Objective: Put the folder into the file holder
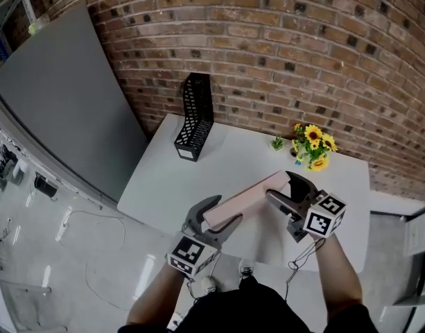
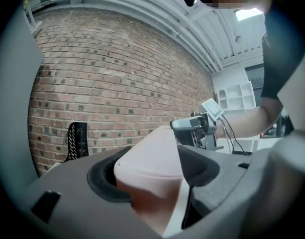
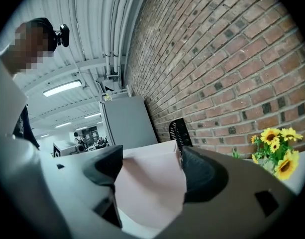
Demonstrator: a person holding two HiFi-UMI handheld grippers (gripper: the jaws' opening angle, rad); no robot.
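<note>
A pale pink folder (image 1: 248,194) hangs above the white table (image 1: 226,155), carried by both grippers. My left gripper (image 1: 224,211) is shut on its near left end, and the folder (image 2: 150,163) fills the gap between those jaws. My right gripper (image 1: 280,184) is shut on the far right end, with the folder (image 3: 150,183) wedged between both pads. The black mesh file holder (image 1: 196,116) stands upright at the table's back left corner, well beyond the folder. It also shows as a small dark file holder (image 2: 76,141) against the brick wall and past the folder's edge as the file holder (image 3: 179,131).
A pot of yellow sunflowers (image 1: 313,146) stands at the table's back right, near my right gripper. A brick wall (image 1: 302,54) runs behind the table. A tall grey panel (image 1: 59,96) closes off the left side. White floor with cables lies at the lower left.
</note>
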